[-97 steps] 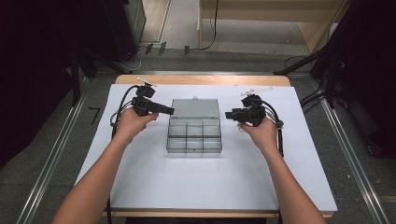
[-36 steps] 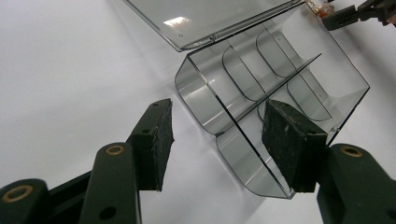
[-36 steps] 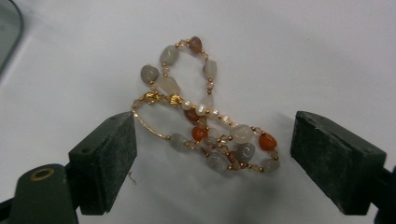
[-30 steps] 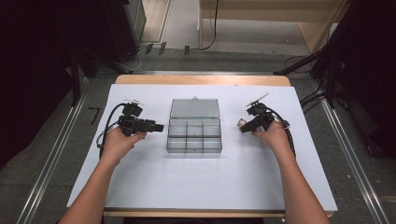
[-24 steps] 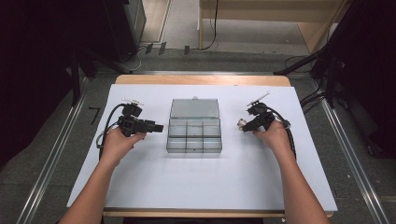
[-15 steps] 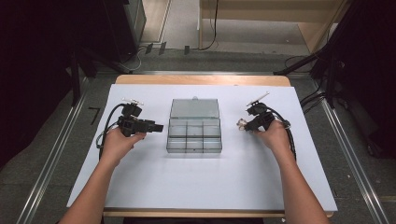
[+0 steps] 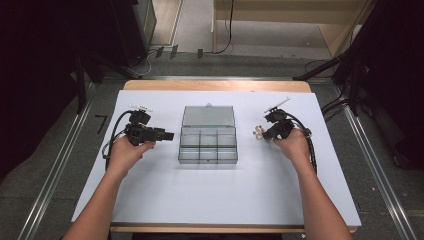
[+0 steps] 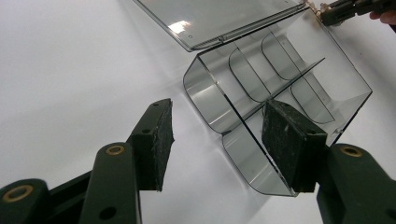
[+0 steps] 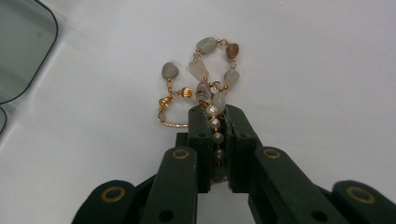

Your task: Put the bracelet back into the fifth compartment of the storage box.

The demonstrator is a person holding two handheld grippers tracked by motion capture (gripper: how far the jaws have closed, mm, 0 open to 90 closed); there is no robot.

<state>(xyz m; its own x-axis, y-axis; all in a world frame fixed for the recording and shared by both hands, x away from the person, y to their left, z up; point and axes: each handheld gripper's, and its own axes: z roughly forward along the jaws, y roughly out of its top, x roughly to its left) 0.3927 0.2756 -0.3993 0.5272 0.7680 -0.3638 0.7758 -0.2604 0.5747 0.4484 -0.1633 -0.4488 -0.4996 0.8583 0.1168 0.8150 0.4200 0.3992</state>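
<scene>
A clear plastic compartment box [image 7: 208,147] stands in the middle of the white table with its lid [image 7: 208,116] folded back flat. My left gripper [image 7: 170,135] lies to its left and points at it. In the left gripper view its jaws [image 8: 217,107] stand open, nothing between them, with the box [image 8: 280,70] just ahead. To the right of the box, my right gripper [image 7: 261,132] has just been closing. It is shut on a beaded bracelet [image 9: 201,70] of pale stones and gold links, which lies looped on the table ahead of the gripper [image 9: 217,116].
The white table sheet [image 7: 210,195] spreads wide in front of the box, with a wooden table edge [image 7: 215,85] at the back. Cables [image 7: 312,150] trail from both grippers. Dark stands and floor rails surround the table. The right gripper [image 8: 336,9] shows beyond the box in the left gripper view.
Since the earliest frame both hands have drawn back from the box's far corners to its sides. Over the last second neither hand has shifted.
</scene>
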